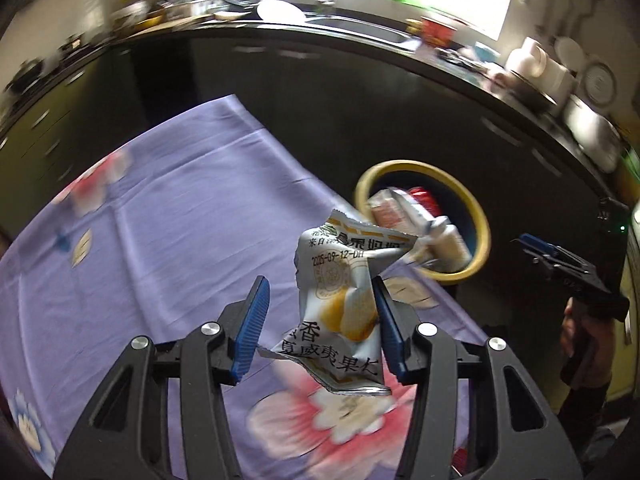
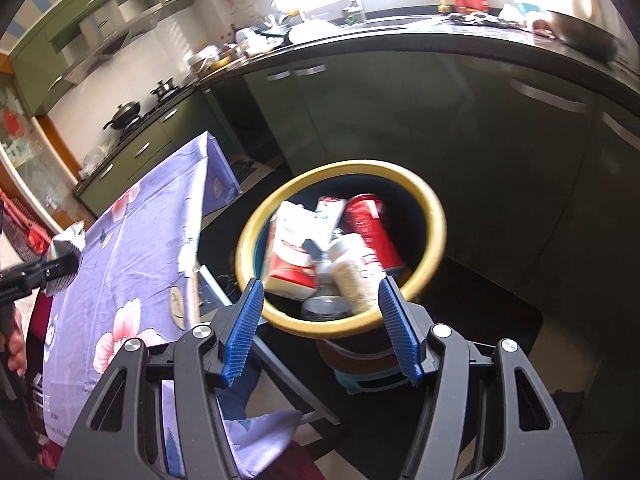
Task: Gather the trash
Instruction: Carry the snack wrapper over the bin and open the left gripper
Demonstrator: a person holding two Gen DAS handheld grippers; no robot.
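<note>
Snack wrapper [image 1: 340, 308] sits mid-frame, touching one pad of the spread, released left gripper [image 1: 320, 320]; right gripper [image 2: 320, 328] gapes empty above the yellow-rimmed bin [image 2: 434, 216] at centre

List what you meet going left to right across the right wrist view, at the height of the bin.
Left gripper with the snack wrapper → floral tablecloth → yellow-rimmed trash bin → dark cabinet doors.

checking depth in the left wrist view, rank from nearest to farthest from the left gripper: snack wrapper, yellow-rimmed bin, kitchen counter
1. snack wrapper: between the left gripper's fingers, against the right one.
2. yellow-rimmed bin: ahead and right, off the purple tablecloth's edge.
3. kitchen counter: far back, across the top.
</note>
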